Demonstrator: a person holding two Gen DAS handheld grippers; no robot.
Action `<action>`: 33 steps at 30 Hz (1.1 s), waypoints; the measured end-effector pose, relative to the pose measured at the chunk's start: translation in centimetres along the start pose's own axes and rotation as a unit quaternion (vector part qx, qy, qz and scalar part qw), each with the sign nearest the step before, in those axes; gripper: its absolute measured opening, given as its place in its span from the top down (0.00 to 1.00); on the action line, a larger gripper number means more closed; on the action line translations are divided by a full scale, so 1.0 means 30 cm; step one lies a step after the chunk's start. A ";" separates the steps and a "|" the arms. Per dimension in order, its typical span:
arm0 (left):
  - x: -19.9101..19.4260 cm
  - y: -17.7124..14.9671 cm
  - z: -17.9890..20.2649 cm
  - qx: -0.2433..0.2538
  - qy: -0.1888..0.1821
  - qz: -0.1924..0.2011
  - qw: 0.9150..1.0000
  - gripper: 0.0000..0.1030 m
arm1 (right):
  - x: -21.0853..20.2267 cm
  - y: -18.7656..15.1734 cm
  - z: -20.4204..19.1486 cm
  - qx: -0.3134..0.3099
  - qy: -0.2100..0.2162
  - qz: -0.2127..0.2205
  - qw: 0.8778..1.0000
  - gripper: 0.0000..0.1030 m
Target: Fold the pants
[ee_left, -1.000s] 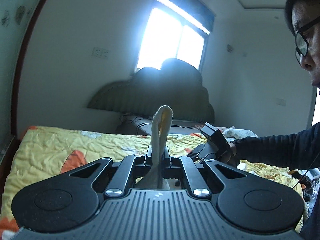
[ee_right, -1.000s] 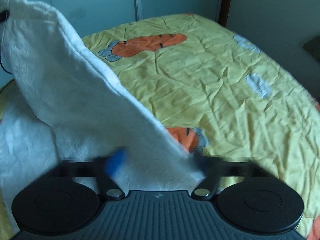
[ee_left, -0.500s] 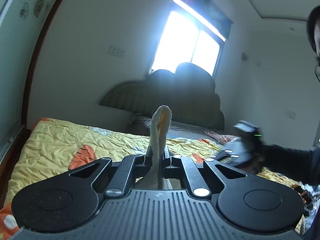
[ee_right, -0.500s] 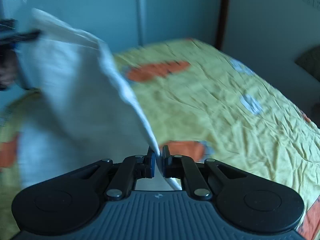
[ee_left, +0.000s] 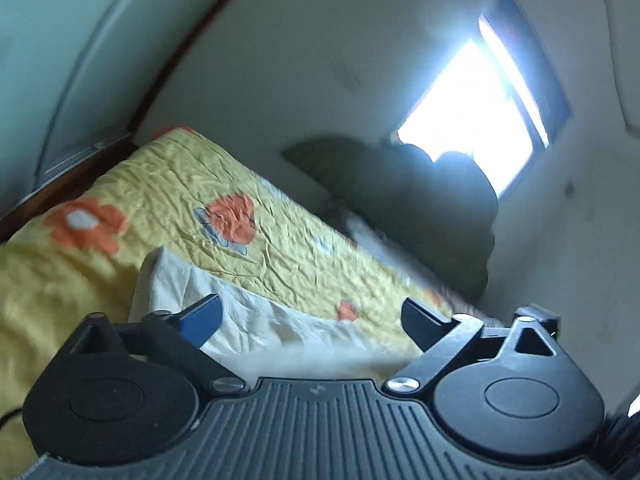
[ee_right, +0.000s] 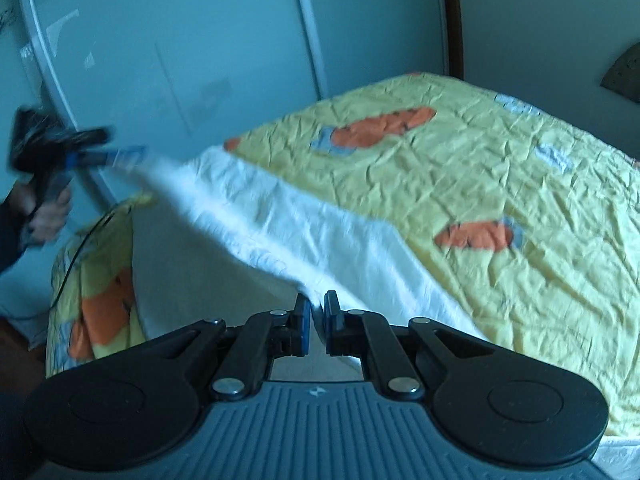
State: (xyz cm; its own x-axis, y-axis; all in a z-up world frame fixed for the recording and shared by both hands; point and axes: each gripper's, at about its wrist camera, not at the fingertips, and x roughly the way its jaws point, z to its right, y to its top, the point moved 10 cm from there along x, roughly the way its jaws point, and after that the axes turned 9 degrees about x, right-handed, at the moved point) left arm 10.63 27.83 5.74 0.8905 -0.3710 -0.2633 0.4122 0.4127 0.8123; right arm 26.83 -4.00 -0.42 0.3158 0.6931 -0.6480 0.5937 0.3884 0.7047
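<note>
The left gripper [ee_left: 312, 316] has just been opening and its jaws now stand wide apart, one blue pad [ee_left: 202, 317] showing on the inner face of the left finger; the white pants [ee_left: 248, 316] lie below and between the fingers, but neither pad presses on the cloth. From the right wrist view the same left gripper [ee_right: 120, 156] appears blurred at the far left, held by a hand [ee_right: 46, 212] in a dark sleeve, with the blurred end of the pants reaching up to its tip; whether the cloth is in contact with it there cannot be told. The right gripper [ee_right: 316, 312] is closed, its blue pads pinching a fold of the pants [ee_right: 320, 232], which stretch from that grip up and left as a raised ridge while the rest of the white cloth spreads flat on the yellow bedspread [ee_right: 500, 184] with its orange carrot and flower prints. A thin dark cable [ee_right: 76, 256] hangs over the bed's near corner. Behind the bed stand pale wardrobe doors [ee_right: 180, 60]; the left wrist view shows a dark headboard [ee_left: 420, 208] under a bright window [ee_left: 480, 116]. The only mark visible is a small pale emblem on each gripper's ribbed body, too small to read; no legible writing appears.
</note>
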 end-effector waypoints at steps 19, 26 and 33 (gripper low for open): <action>0.113 -0.188 -0.028 -0.204 0.138 -0.038 0.968 0.80 | -0.048 0.024 -0.034 0.000 -0.011 0.022 1.000 0.94; 0.083 -0.047 0.025 -0.086 0.125 -0.034 0.988 0.90 | -0.124 -0.079 -0.150 -0.024 -0.012 0.018 0.999 0.94; 0.105 -0.214 -0.115 -0.074 0.194 -0.132 0.969 0.82 | 0.027 -0.303 -0.215 -0.023 -0.039 -0.036 0.998 0.94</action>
State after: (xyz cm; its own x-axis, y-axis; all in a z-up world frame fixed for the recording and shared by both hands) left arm 11.47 26.88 -2.10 0.7435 -0.1508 -0.6515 0.6334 0.4715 0.6136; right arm 16.91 -3.04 -5.49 0.3307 0.6134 -0.7172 0.5829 0.4649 0.6664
